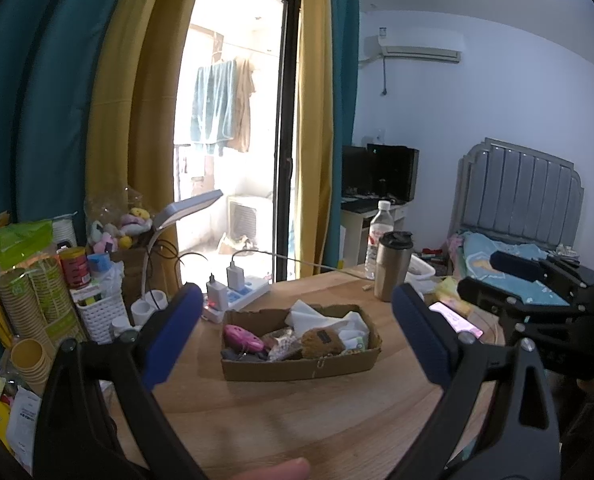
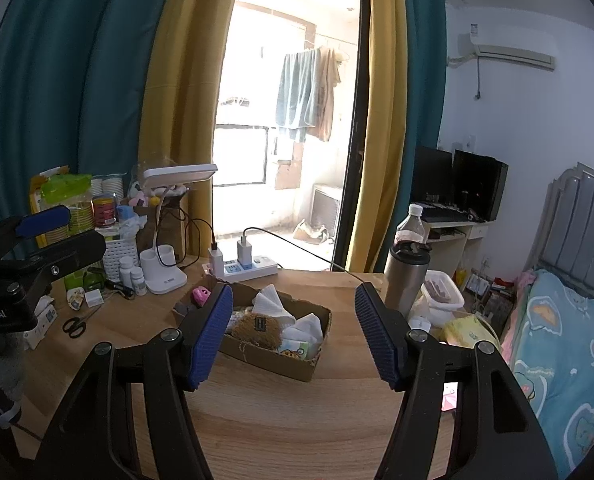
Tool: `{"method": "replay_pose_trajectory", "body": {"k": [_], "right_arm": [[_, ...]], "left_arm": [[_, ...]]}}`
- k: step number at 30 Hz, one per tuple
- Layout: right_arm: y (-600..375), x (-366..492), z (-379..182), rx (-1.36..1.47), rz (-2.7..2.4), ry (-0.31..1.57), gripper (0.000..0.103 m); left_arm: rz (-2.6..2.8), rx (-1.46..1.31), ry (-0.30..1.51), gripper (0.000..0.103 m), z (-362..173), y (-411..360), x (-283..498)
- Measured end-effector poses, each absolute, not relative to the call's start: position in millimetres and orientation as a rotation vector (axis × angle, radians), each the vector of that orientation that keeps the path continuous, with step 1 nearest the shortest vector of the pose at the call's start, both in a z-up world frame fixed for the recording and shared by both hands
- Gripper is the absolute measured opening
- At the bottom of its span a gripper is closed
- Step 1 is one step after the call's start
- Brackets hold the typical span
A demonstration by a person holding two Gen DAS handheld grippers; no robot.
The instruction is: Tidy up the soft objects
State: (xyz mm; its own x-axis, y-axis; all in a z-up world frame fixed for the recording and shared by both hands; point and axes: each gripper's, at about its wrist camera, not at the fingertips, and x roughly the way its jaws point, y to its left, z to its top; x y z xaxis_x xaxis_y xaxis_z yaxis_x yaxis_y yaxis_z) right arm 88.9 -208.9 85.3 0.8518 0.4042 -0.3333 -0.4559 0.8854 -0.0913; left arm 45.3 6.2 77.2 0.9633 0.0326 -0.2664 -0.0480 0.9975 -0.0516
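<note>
On table (image 1: 297, 420): cardboard box (image 1: 297, 368), already holding brown plush (image 1: 321, 342), pink toy (image 1: 243, 336), white cloths (image 2: 273, 308). Left tool (image 1: 297, 316) and right tool (image 2: 293, 332): agape, empty. Nothing soft apparently left outside.

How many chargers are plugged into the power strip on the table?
2. A white charger sits at the left end of the power strip, and a second charger stands just right of it. The strip's other sockets look free.

Your right gripper (image 2: 295, 334): jaws apart, empty | cardboard box (image 2: 281, 354) of soft things beyond, on table (image 2: 297, 420)
</note>
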Motion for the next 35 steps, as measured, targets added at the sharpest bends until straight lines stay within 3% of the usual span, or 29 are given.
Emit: {"method": "replay_pose_trajectory", "body": {"k": [35], "right_arm": [[-211,111,65,-0.146,0.467,0.362,0.067]], "left_arm": [[0.030,-0.053,0.320,0.097,59,1,66]]}}
